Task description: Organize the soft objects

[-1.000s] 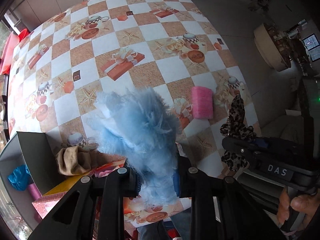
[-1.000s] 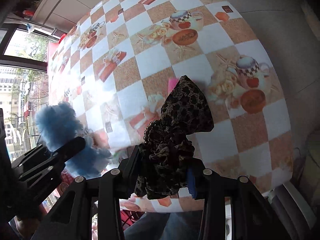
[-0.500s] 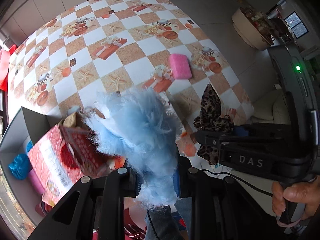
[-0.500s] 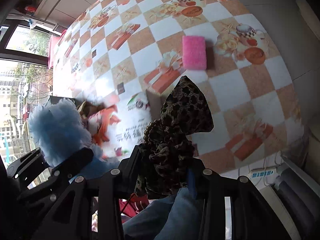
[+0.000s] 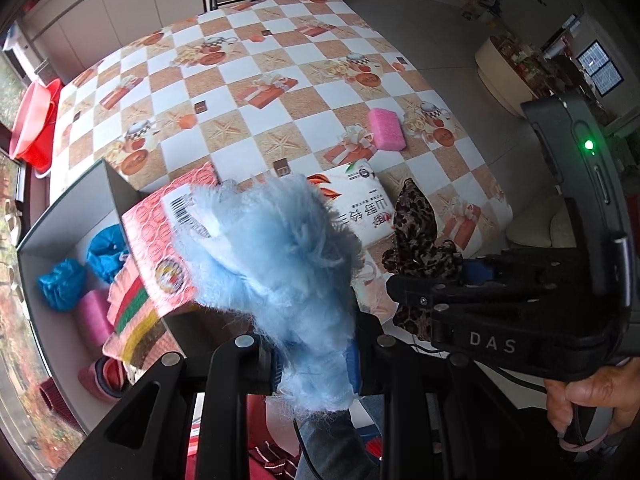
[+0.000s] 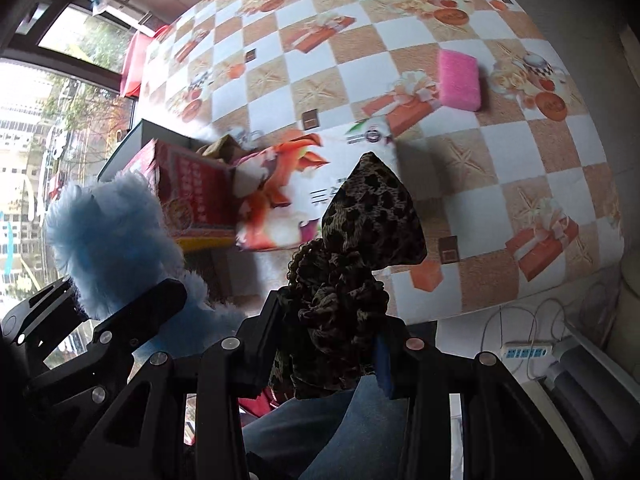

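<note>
since a second ago both hands have pulled back from over the desk (image 5: pixel 224 76), and the grey box (image 5: pixel 68 216) and the printed cartons beside it, then mostly out of the left wrist view, now sit below and to the left of the load. the left gripper (image 5: pixel 316 356) is clamped narrow on the fluffy blue piece (image 5: pixel 276 264), whose pile spills up and out past the pads. the right gripper (image 6: pixel 326 350) is closed on the leopard-print cloth (image 6: pixel 360 240), which stands up in a peak between its fingers; in the left wrist view the same cloth (image 5: pixel 420 240) hangs just right of the blue piece, with the person's hand (image 5: pixel 592 396) on the handle.

the relation that counts: the grey box lies to the left of both grippers, at the desk's near left edge, and already holds blue bundles (image 5: pixel 64 284) and a pink roll (image 5: pixel 92 316). the left gripper is the nearer of the two, so it would likely drop first. a pink-and-red carton (image 5: pixel 156 264) lies partly across the box opening between the blue piece and the free space, so the drop probably has to come in left of it. a pink sponge (image 6: pixel 458 80) waits well apart on the desk's right side.
</note>
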`<state>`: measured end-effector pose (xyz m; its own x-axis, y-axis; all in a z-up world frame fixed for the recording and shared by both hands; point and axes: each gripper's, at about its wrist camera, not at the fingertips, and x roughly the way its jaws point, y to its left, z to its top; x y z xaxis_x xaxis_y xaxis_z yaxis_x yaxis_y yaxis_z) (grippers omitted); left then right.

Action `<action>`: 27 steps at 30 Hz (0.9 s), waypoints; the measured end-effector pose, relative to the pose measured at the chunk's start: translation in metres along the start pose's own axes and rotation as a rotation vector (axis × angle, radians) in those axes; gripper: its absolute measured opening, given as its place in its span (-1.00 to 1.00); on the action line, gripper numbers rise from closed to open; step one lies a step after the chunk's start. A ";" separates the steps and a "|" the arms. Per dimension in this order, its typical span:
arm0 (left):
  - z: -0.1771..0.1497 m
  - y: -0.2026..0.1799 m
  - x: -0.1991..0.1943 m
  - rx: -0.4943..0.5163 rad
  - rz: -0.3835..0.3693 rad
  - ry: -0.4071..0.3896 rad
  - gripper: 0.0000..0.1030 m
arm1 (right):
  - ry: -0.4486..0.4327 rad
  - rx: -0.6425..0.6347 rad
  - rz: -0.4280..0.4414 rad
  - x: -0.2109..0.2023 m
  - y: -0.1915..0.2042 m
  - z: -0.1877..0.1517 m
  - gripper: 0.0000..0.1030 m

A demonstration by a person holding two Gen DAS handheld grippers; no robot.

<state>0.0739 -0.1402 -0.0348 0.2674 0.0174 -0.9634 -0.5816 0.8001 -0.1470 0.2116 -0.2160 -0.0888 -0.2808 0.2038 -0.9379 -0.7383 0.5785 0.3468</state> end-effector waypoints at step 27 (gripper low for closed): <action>-0.054 0.081 -0.038 -0.264 0.014 -0.143 -0.48 | -0.038 -0.257 -0.084 -0.018 0.092 -0.016 -0.18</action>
<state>-0.0249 -0.1086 -0.0217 0.3527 0.1265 -0.9271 -0.7609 0.6155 -0.2055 0.1387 -0.1792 -0.0397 -0.1927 0.1958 -0.9615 -0.8906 0.3764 0.2551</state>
